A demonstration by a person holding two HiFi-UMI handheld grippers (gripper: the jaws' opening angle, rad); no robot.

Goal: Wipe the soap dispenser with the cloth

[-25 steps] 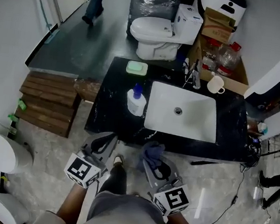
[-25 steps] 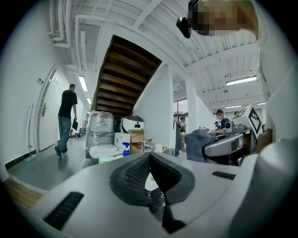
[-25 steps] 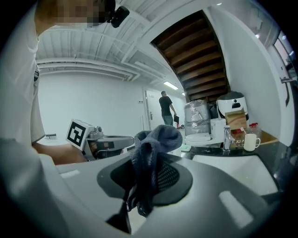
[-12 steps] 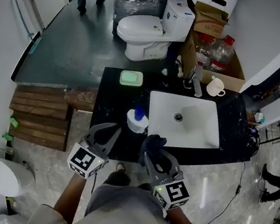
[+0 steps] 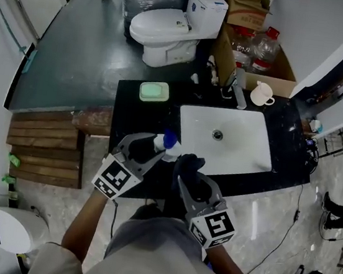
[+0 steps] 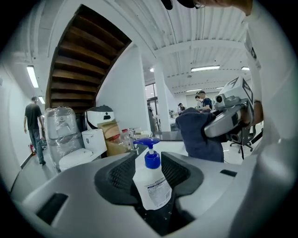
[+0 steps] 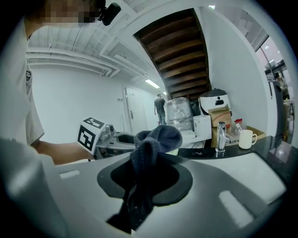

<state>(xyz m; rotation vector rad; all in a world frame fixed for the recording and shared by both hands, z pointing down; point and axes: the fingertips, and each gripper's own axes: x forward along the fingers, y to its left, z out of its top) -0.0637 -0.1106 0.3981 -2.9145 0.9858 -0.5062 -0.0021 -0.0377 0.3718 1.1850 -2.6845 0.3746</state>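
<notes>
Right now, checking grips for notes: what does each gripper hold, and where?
The right gripper pinches the cloth at its lower folds. The left gripper is opening its jaws around the soap dispenser, not gripping it.

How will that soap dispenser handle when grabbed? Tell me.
Likely rigid: the soap dispenser looks like a moulded plastic bottle. Probably tippy, being tall with a blue pump head on top. Its smooth walls may slip.

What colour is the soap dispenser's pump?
Blue; the pump shows best in the left gripper view.
</notes>
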